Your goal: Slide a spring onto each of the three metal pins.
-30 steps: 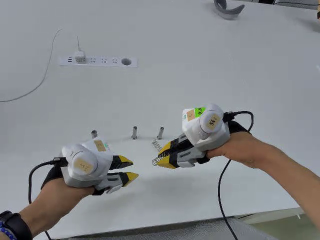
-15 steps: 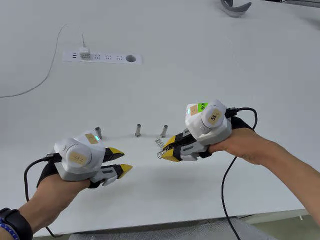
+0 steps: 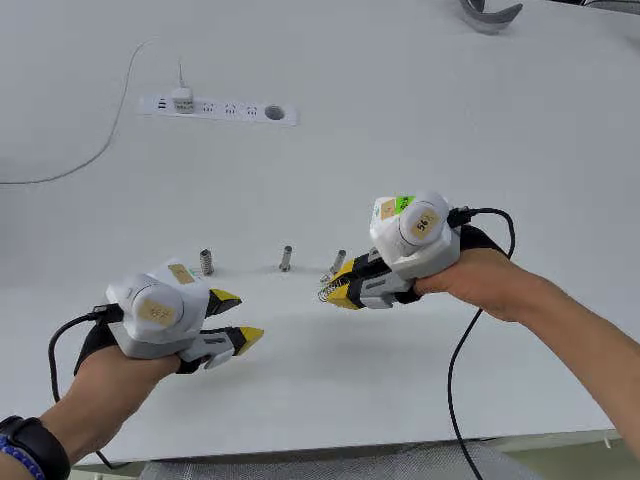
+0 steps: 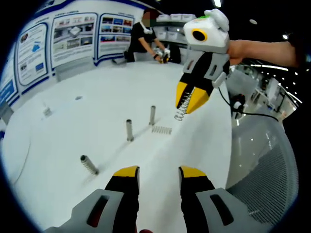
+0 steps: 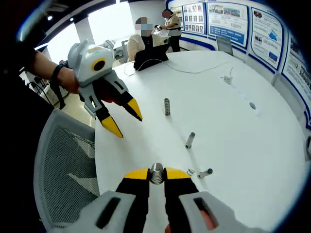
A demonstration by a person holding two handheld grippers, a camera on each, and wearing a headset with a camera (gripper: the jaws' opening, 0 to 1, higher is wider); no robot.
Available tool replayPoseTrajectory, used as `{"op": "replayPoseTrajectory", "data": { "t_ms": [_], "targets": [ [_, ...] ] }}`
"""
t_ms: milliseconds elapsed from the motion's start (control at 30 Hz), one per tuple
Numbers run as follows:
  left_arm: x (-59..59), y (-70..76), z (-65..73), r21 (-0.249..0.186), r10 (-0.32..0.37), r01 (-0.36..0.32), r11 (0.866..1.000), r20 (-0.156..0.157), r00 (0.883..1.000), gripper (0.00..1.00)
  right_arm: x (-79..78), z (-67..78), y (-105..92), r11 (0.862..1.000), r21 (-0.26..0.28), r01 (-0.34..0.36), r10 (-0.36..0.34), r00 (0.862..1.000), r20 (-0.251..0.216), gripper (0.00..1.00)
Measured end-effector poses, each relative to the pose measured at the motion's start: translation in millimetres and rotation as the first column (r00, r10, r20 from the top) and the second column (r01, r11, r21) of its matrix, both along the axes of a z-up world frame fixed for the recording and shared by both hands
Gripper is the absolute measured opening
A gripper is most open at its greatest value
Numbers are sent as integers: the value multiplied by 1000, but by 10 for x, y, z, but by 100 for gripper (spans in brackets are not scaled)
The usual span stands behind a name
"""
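My right claw is pinched shut on a spring. It grips near one end, so most of the coil pokes out past the tips, and it hangs just beside the right-hand pin in the row near the front edge of the worktop. My left claw is spread open and holds nothing. The left pin wears a spring, the middle pin is bare, and a spare spring lies flat beside the right-hand pin. My worry is the floppy free end: coming in off-axis, it could snag the pin top and buckle or pop out of the grip. A low approach could also knock the spare spring away.
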State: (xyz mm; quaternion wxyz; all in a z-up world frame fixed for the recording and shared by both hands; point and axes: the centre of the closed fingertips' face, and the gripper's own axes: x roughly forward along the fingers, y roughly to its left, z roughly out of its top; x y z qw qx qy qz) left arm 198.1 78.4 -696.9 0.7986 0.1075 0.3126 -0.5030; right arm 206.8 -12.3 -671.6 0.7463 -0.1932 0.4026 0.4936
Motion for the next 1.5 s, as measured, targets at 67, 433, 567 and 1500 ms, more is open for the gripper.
{"op": "replayPoseTrajectory", "data": {
  "t_ms": [67, 433, 567, 1500],
  "targets": [
    [20, 24, -3, -1, 14, -14, 1000, -2, 1000, 35, 36, -8, -5, 1000, -7, 7, -7, 1000, 6, 12],
    [118, 172, -16, -10, 85, -85, 996, -7, 996, 44, 204, -93, 35, 1000, -24, 19, -19, 1000, 14, 12],
    [142, 212, -22, -11, 99, -99, 995, -9, 995, 46, 295, -113, 40, 999, -35, 26, -26, 1000, 14, 12],
    [156, 340, -40, -26, 142, -144, 989, -46, 989, 66, 693, -231, 200, 998, -64, 1, -1, 1000, 1, 12]
  ]
}}
